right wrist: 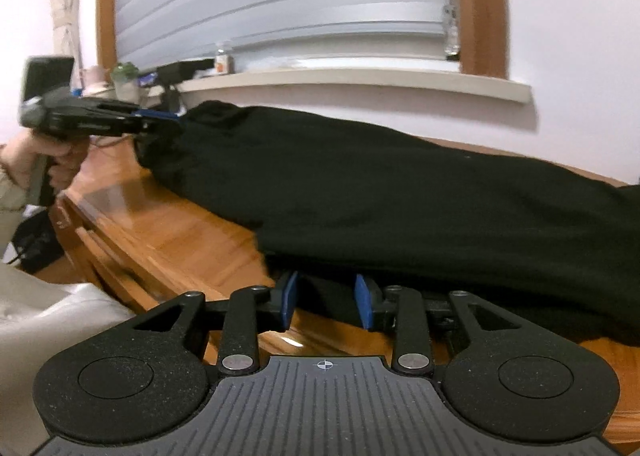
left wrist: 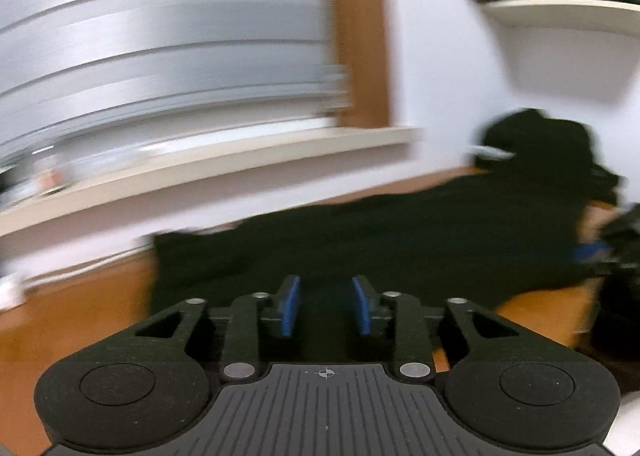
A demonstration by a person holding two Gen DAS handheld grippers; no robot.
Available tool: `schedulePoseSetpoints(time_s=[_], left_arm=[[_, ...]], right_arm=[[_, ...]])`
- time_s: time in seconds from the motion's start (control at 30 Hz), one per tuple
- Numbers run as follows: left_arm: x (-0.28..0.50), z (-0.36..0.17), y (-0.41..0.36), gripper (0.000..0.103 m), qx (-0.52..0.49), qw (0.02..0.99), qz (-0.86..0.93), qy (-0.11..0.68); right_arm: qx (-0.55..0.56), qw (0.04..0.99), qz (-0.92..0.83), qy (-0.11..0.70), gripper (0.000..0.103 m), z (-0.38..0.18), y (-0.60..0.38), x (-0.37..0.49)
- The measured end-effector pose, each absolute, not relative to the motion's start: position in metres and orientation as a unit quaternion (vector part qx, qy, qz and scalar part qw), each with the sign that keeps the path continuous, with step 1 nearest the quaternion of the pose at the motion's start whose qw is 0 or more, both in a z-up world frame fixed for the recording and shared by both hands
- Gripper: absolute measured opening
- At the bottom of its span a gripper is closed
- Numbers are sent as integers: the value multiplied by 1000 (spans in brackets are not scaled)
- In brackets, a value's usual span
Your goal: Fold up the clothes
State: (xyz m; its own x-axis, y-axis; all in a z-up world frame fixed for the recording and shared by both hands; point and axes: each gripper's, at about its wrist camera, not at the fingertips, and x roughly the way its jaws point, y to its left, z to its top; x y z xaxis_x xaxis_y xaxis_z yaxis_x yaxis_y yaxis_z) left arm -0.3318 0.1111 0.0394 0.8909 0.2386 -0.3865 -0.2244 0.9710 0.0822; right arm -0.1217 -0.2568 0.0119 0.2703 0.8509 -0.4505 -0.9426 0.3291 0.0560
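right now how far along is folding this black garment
Done: the black garment is spread long on the wooden table. In hand: nothing gripped; the left tongs and right tongs are open at its edge. Left: no finished fold shows, so likely most folding remains.

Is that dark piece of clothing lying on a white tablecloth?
No. In the right wrist view the black garment lies directly on a bare wooden table, with no cloth under it.

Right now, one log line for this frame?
stage: folding | black garment: flat on wooden table | left tongs: open, empty | right tongs: open at garment's near edge
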Motion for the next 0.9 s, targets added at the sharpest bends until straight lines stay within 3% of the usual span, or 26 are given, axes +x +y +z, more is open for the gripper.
schedulePoseSetpoints(time_s=[0.1,0.2,0.3,0.4,0.43,0.47,0.5,0.53,0.6,0.7,0.8,0.9], left_arm=[[-357,35,137,44,1,968,149,202],[-371,29,148,55,-13,964,161,209],[-373,23,149,58,-21,965,150,214],[-362,25,147,62,-20,967,140,213],[-360,24,150,62,-19,967,138,213],[-355,24,153,61,-19,967,136,214],[-351,23,156,48,-21,967,135,217],[-347,22,159,32,-26,967,130,220],[-348,25,163,12,-28,967,139,212],[-359,40,180,12,-79,973,125,180],[-361,46,178,14,-67,973,121,183],[-361,42,172,24,-61,972,122,192]], right_arm=[[-106,782,580,201,44,12,-254,-127],[-96,786,577,200,47,8,-243,-128],[-87,789,577,193,50,7,-235,-125],[-78,794,573,190,47,6,-228,-120],[-74,795,572,190,42,7,-227,-118],[-68,795,572,189,20,7,-227,-115],[-63,796,572,189,10,7,-226,-113],[-47,795,575,188,9,10,-230,-110],[-18,789,586,187,7,20,-240,-106],[-39,782,594,184,6,34,-250,-110],[-69,771,598,205,7,24,-246,-113],[-68,771,595,217,7,14,-242,-111]])
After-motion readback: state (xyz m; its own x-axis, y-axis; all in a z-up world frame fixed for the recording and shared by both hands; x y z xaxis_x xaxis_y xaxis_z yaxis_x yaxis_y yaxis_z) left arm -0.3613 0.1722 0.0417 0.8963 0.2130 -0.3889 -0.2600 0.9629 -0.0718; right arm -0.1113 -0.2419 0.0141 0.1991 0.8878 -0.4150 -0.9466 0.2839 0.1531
